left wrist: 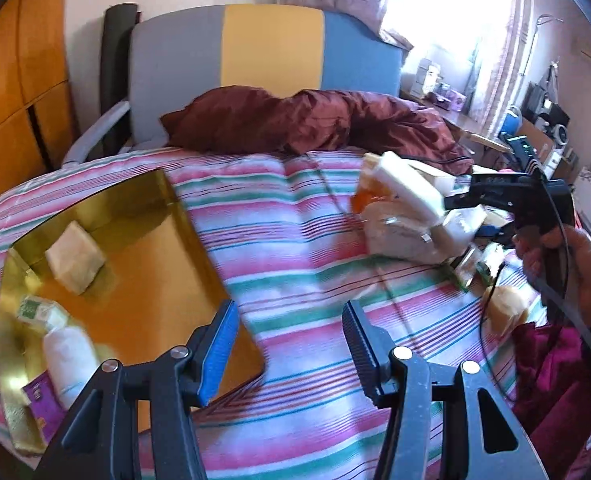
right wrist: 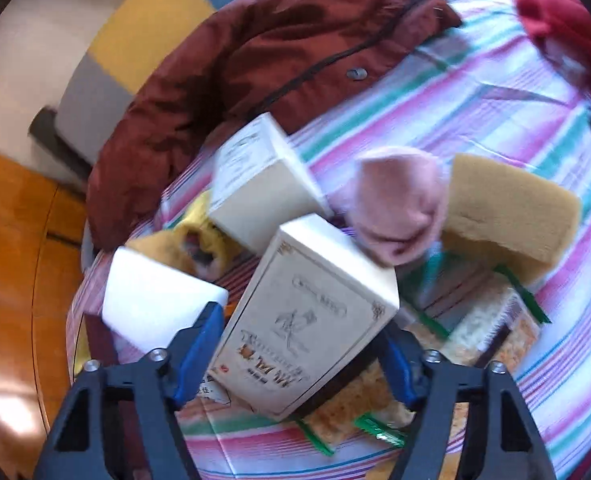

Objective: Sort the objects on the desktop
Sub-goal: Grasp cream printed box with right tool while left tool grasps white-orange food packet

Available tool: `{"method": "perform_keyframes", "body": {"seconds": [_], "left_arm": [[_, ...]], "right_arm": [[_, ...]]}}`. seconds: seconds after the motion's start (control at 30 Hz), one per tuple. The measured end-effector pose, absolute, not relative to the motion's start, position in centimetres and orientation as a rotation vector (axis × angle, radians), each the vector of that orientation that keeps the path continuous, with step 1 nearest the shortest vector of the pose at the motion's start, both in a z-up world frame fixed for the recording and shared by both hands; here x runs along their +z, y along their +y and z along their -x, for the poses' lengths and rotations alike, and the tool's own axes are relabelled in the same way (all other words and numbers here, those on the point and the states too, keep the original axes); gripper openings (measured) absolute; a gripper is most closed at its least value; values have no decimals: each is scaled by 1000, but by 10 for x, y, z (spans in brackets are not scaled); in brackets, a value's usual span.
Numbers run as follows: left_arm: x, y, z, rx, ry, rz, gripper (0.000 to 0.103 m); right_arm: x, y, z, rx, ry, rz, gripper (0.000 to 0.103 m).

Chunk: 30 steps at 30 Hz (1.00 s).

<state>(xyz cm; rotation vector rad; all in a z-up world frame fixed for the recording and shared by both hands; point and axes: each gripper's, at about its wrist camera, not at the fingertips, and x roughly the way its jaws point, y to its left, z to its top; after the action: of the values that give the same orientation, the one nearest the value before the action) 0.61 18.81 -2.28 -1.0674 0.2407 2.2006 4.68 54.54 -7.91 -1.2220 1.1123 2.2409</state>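
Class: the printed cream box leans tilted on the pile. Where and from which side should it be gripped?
Grip the printed box across its two long narrow sides, near the lower end, coming from above and in front. The right hand-held gripper already straddles it there.

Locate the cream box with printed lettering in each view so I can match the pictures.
Left wrist view: right of centre, the cream box sits at the tip of the right hand-held gripper, above the pile of items.
Right wrist view: bottom centre, the cream box lies between the blue pads.
Shared landmark: the dark red jacket on the striped bedcover.
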Motion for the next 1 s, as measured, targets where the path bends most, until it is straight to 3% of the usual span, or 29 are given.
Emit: {"method": "perform_keyframes", "body": {"seconds": [0.1,0.33,0.43,0.5,0.57,1.0], "left_arm": [[-25,209,-2,2161,257,1059,55],[-38,259,11,2064,275,1088,55],[-45,281,17,2026,288,1107,60],[-47,293,22,2008,266,1101,74],[-51,305,27,2000,280,1105,80],[-74,374,38,1946,455,1105,86]], "right_arm": [[-72,538,-45,2287,1031,1232,58],[-50,525,-54,2384,907,1218,55],[-42,521,-54,2419,888,1200,54],[-37,518,-54,2438,857,1191,54],[-37,517,-51,2431,805,1218,54],[-50,523,-48,2353,752,1307,54]]}}
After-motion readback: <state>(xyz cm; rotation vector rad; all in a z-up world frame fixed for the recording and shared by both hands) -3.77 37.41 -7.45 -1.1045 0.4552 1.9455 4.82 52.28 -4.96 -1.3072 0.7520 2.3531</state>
